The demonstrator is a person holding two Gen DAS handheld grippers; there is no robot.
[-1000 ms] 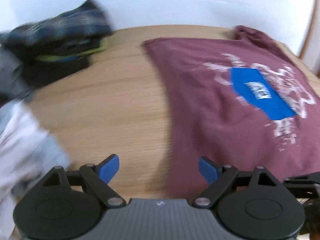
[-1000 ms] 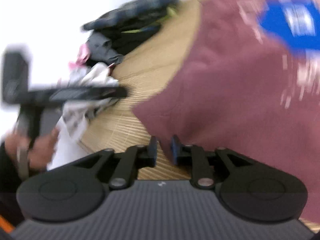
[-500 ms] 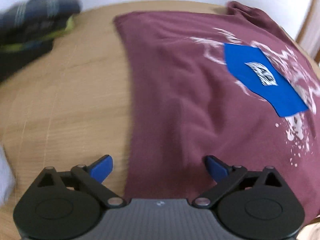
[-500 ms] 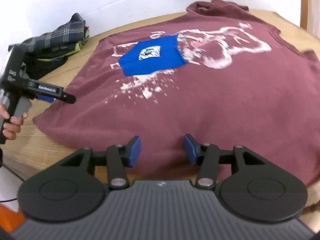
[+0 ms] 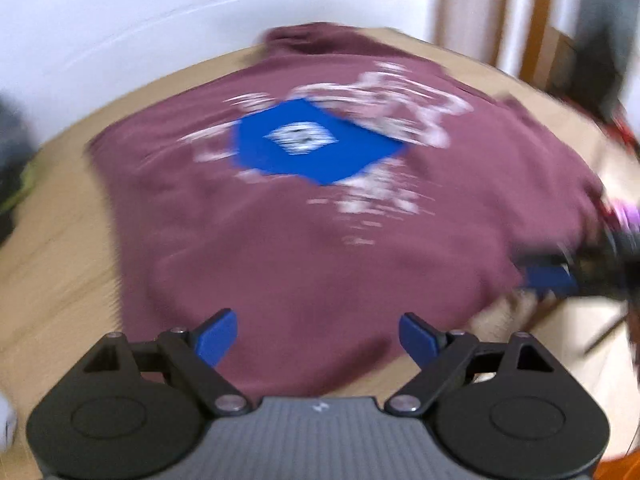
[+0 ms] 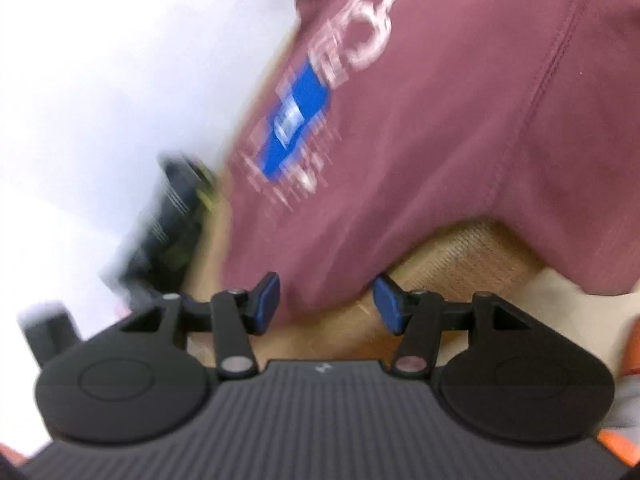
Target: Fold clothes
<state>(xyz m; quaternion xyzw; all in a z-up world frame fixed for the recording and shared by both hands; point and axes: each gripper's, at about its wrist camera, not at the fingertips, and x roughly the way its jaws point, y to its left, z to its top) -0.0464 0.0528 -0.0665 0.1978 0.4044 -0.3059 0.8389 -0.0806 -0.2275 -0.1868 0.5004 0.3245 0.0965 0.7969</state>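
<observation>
Both sets of fingers stand apart, empty: left gripper (image 5: 316, 334) over the hem, right gripper (image 6: 326, 300) at the maroon T-shirt (image 5: 320, 220)'s corner. It lies spread, print-up, on the tabletop (image 5: 52, 264). Best pinch both layers cleanly at the edge.

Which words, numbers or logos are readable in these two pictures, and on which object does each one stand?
None can be read.
Maroon T-shirt: white print and a blue patch with a white mark, all blurred.
Left tongs and right tongs: a tiny pale mark on each body, too small to read.
</observation>
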